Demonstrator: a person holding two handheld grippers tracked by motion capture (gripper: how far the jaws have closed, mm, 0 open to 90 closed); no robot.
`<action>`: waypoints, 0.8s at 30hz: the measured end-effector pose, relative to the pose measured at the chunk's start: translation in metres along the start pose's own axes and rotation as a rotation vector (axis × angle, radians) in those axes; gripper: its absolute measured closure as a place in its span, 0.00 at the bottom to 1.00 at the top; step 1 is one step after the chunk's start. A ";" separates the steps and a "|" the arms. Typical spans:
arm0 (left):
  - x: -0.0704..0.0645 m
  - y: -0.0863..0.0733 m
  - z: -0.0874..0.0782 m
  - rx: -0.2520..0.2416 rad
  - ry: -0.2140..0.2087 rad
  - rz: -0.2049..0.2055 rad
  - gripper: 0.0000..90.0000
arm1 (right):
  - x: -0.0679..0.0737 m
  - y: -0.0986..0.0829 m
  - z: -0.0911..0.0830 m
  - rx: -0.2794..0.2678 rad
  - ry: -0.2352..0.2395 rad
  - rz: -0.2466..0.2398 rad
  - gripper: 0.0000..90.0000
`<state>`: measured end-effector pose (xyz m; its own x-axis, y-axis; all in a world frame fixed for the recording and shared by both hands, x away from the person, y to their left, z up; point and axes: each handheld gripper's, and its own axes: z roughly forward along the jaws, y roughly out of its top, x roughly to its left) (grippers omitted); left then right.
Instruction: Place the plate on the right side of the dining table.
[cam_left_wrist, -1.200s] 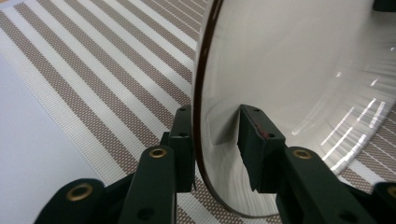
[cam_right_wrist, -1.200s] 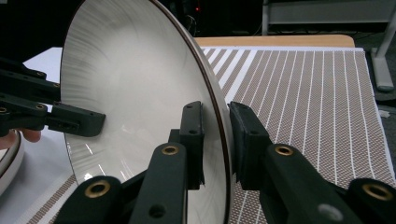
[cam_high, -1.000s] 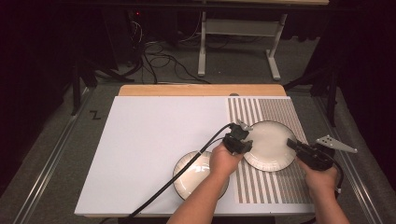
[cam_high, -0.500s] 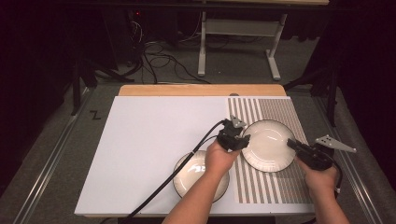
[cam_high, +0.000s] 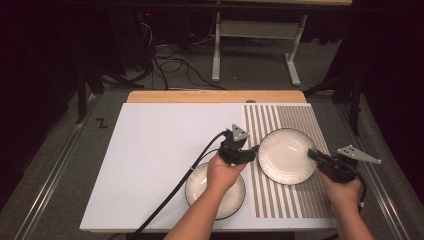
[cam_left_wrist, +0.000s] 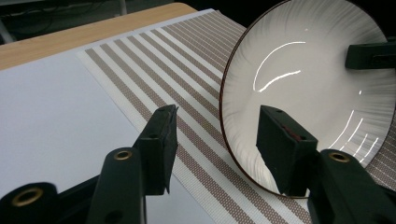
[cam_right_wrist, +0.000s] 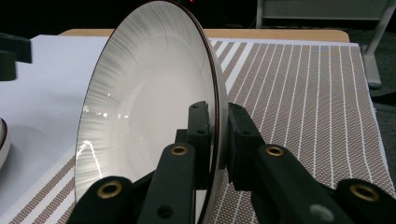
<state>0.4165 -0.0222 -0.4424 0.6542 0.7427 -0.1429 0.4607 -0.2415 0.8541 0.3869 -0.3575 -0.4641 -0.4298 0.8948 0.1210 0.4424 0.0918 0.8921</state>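
The jaws of the right gripper (cam_right_wrist: 217, 140) are clamped on the rim of a white plate (cam_right_wrist: 149, 107), 1 jaw on its inner face and 1 on its back, as the right gripper view shows. The jaws of the left gripper (cam_left_wrist: 217, 144) stand wide apart with nothing between them; in the left gripper view 1 jaw sits over the striped mat and the other lies in front of the plate's near rim, whether touching it I cannot tell.

The surface (cam_high: 160, 145) is a white board with a wooden strip along its far edge. On its right part lies a striped mat (cam_high: 295, 120), brown and white. In the high view the held plate (cam_high: 286, 156) is over this mat, between the 2 grippers: the left gripper (cam_high: 250, 150) is at its left rim and the right gripper (cam_high: 317, 156) at its right rim. The plate has a thin dark edge and fine ribbing around its border, and in both gripper views it appears tilted up on edge rather than flat.

A second plate (cam_high: 197, 185) of the same kind lies flat on the white part of the surface, near the front edge, partly under the person's left forearm and just left of the mat.
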 end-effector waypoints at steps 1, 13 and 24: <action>0.001 -0.001 -0.003 -0.004 0.001 0.002 0.53 | 0.001 0.000 0.000 0.000 -0.003 0.003 0.92; 0.007 -0.022 -0.049 -0.088 0.009 0.032 0.29 | 0.003 0.000 -0.001 0.002 -0.020 -0.006 0.92; 0.020 -0.041 -0.084 -0.126 0.015 -0.031 0.00 | 0.008 0.003 0.000 0.005 -0.036 -0.025 0.92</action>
<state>0.3601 0.0553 -0.4382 0.6312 0.7583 -0.1631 0.4009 -0.1389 0.9055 0.3849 -0.3506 -0.4603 -0.4127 0.9071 0.0830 0.4355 0.1164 0.8927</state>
